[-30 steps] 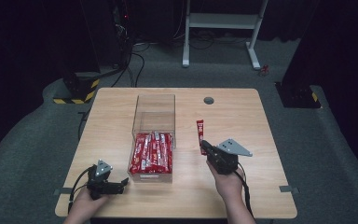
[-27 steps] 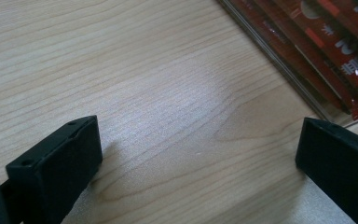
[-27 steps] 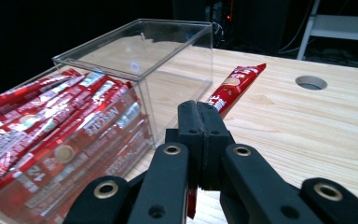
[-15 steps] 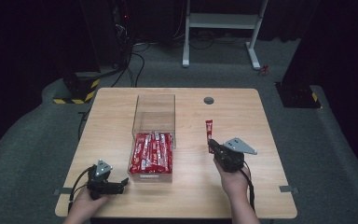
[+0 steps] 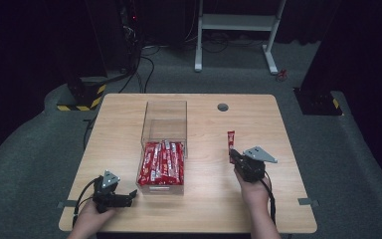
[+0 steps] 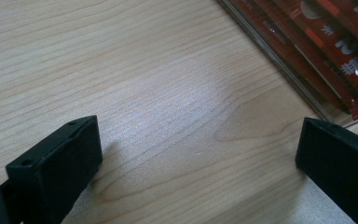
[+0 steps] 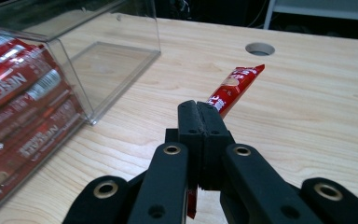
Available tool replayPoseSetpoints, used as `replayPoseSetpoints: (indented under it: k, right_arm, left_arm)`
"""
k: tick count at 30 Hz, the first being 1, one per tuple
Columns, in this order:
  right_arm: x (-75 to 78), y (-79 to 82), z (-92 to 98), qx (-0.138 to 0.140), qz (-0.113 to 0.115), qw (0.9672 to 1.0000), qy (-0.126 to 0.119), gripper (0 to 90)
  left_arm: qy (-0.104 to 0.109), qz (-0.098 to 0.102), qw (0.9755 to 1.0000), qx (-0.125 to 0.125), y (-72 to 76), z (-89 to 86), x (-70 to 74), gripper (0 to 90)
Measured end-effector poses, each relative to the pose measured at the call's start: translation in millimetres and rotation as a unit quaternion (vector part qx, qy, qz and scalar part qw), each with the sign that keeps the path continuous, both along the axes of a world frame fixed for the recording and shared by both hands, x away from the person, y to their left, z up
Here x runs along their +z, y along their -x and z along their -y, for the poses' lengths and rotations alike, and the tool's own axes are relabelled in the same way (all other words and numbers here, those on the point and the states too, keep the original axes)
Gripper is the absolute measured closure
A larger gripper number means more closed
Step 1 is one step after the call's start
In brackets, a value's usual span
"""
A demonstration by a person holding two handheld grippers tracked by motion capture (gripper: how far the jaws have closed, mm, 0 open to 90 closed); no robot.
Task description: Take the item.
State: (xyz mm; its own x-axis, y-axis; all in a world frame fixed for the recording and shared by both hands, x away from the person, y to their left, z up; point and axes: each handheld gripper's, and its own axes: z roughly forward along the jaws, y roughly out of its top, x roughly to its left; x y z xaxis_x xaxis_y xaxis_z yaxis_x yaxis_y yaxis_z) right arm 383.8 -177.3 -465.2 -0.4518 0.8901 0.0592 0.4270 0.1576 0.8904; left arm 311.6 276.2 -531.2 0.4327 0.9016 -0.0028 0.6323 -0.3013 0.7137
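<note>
Sachet (image 7: 233, 87): light, floppy, slick foil; right gripper (image 7: 199, 112) pinches its near end, the rest jutting past the fingertips. Mid-body grip would sag less. Left gripper (image 6: 191, 158) gapes wide, holding nothing.

Left gripper (image 5: 124, 197) jaws spread wide; right gripper (image 5: 234, 155) jaws pressed together

The near part of the red sachet (image 7: 233, 87) was hidden between the closed jaws of the right gripper (image 7: 198, 109); the stacked sachets (image 7: 14, 98) in the clear box (image 7: 121, 51) ran off the left edge; print on the sachets (image 6: 340, 46) was cut off and blurred.
</note>
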Motion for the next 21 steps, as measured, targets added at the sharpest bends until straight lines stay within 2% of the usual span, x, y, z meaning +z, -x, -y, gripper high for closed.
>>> replayPoseSetpoints:
  k: [21]
  right_arm:
    - [-26.7, -15.1, 6.7, -0.014, -0.046, 0.9986, 0.022, 90.0]
  left_arm:
    - [0.0, 0.0, 1.0, 0.0, 0.0, 0.0, 0.0, 0.6]
